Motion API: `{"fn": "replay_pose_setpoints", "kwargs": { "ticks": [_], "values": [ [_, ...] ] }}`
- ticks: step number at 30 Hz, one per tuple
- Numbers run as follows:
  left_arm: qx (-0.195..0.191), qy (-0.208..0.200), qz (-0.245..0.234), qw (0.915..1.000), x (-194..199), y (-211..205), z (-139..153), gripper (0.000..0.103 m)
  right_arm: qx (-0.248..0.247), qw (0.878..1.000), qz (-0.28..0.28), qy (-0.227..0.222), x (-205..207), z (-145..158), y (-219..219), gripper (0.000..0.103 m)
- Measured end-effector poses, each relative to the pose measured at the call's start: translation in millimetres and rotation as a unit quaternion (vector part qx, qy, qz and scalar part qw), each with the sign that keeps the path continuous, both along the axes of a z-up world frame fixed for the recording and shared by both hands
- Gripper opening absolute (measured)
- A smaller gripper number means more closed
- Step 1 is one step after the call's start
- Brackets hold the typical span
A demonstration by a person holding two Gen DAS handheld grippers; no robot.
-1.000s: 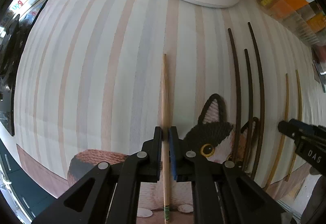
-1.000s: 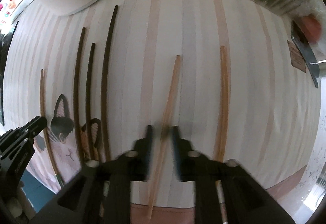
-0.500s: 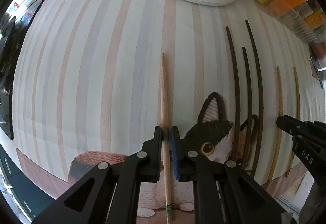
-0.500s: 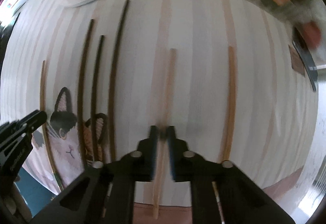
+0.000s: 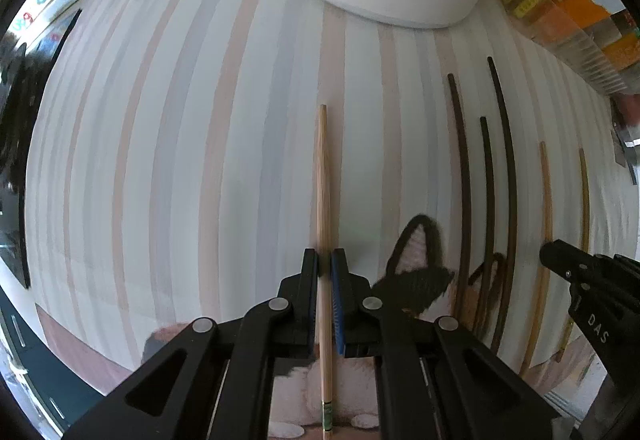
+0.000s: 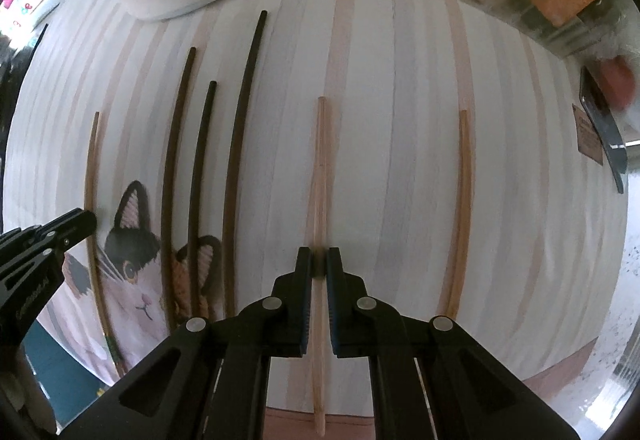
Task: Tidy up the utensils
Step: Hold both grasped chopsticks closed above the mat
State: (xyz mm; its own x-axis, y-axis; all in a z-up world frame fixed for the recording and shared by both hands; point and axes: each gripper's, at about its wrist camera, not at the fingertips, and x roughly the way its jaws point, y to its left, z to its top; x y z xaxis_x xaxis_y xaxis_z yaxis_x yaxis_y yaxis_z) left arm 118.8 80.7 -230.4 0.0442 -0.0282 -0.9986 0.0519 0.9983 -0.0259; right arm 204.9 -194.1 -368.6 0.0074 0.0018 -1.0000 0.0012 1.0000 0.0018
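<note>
Both grippers are clamped on light wooden chopsticks that lie on the striped mat (image 6: pixel 400 119). The left gripper (image 5: pixel 324 264), at lower centre of its view, has its jaws closed on a chopstick with a green band (image 5: pixel 323 240). The right gripper (image 6: pixel 319 262), lower centre of its own view, pinches another light chopstick (image 6: pixel 320 175). Three dark chopsticks (image 6: pixel 240 119) lie left of it and one more light chopstick (image 6: pixel 464 207) lies to the right, none gathered yet, so most sorting seems left
</note>
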Motion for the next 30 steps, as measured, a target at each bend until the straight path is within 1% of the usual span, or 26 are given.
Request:
{"fn": "replay_pose_setpoints", "kwargs": {
  "ticks": [1,6,8,12,16,20,23,27,30],
  "values": [
    [0.002,-0.001,-0.004,1.0000,1,-2,0,0.004,0.002,1.000,-0.005,0.003,9,0,4,0.007],
    [0.008,-0.001,-0.015,0.9998,3,-9,-4,0.005,0.003,1.000,-0.007,0.018,17,-1,4,0.008],
    [0.009,0.000,-0.017,0.9998,4,-11,-4,0.005,0.002,1.000,-0.005,0.023,20,6,-6,0.008],
    [0.012,0.004,-0.024,0.9996,3,-18,-6,0.005,-0.004,0.999,-0.005,0.034,32,0,-5,0.008],
    [0.012,0.008,-0.030,0.9994,12,-22,-10,0.005,-0.017,0.999,-0.006,0.041,40,-3,2,0.009],
    [0.012,0.004,-0.024,0.9996,11,-21,-10,0.004,-0.019,0.999,-0.013,0.035,44,-4,9,0.009],
    [0.013,-0.003,-0.018,0.9997,9,-22,-9,0.004,-0.018,0.999,-0.020,0.020,41,-3,11,0.008],
    [0.012,-0.020,-0.020,0.9995,0,-22,2,0.004,-0.008,0.999,-0.029,0.011,37,-2,12,0.007],
    [0.007,-0.036,-0.023,0.9991,-5,-24,14,0.004,0.001,0.999,-0.036,-0.004,33,5,10,0.007]
  ]
}}
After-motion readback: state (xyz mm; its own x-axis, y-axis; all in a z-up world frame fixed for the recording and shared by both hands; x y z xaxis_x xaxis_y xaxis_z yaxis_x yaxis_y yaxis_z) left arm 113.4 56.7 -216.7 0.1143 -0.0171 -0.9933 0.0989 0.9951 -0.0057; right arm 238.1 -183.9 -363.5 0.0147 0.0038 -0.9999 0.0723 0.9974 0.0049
